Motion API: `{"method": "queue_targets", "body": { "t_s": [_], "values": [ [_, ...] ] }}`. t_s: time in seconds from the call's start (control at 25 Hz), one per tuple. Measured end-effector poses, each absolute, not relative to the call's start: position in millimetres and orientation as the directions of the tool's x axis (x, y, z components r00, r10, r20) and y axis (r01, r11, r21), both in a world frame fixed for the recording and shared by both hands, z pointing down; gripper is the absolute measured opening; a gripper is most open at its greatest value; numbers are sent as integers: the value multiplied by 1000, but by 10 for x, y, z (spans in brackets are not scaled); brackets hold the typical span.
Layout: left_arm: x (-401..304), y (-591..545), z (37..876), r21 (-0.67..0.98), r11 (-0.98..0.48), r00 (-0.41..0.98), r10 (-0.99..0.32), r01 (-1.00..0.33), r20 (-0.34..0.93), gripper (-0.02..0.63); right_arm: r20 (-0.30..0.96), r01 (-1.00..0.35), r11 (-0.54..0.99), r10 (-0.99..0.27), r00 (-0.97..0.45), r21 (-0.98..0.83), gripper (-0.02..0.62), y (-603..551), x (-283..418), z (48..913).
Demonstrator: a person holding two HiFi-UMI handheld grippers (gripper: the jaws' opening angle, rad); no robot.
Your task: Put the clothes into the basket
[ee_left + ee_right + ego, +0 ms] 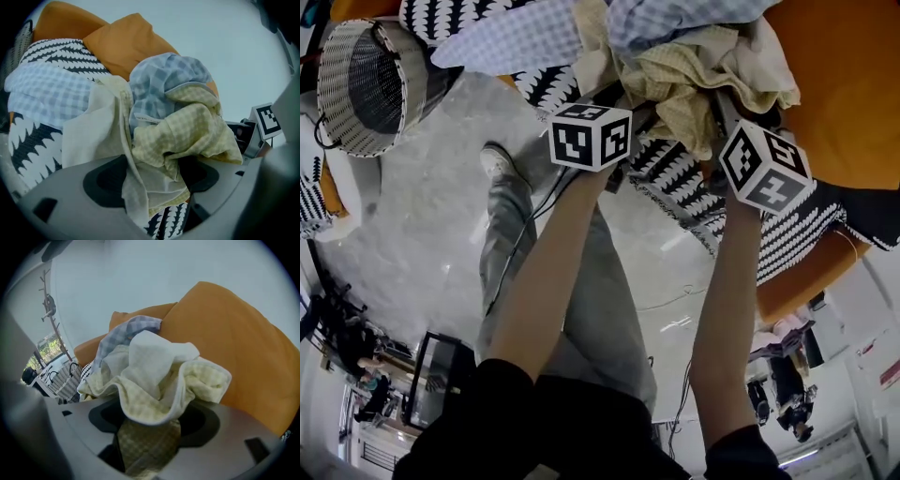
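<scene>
A heap of clothes lies on an orange sofa: a yellow checked cloth, a blue checked shirt and a pale blue checked piece. My left gripper reaches into the heap's left side. In the left gripper view its jaws stand wide, with cream cloth and the yellow checked cloth lying loosely between them. My right gripper is at the heap's right side, open, with yellow checked cloth draped between the pads under a white piece. The white wicker basket stands on the floor at far left.
A black-and-white patterned throw covers the sofa's front edge. Grey marble floor runs between sofa and basket. The person's leg and shoe stand there. The basket also shows at left in the right gripper view.
</scene>
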State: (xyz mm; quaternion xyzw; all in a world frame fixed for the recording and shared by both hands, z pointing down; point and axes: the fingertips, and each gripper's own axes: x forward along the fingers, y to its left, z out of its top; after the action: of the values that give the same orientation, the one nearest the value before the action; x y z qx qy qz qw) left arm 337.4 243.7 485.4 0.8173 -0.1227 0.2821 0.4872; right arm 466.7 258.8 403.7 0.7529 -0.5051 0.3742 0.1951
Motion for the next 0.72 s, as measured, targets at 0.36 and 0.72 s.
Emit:
{"method": "queue_targets", "body": {
  "t_s": [0.36,0.72],
  "values": [
    [3434,2536,4764,783,-467,830,163,-411,534,116,785,-916,-382,-602,144,-125,66,2665,4412,4127],
    [3108,2689,4222,822,-446,864,181,-354,471,60,694,-751,-509,-714,96,-420,54,3077,4114,3719]
  ]
}}
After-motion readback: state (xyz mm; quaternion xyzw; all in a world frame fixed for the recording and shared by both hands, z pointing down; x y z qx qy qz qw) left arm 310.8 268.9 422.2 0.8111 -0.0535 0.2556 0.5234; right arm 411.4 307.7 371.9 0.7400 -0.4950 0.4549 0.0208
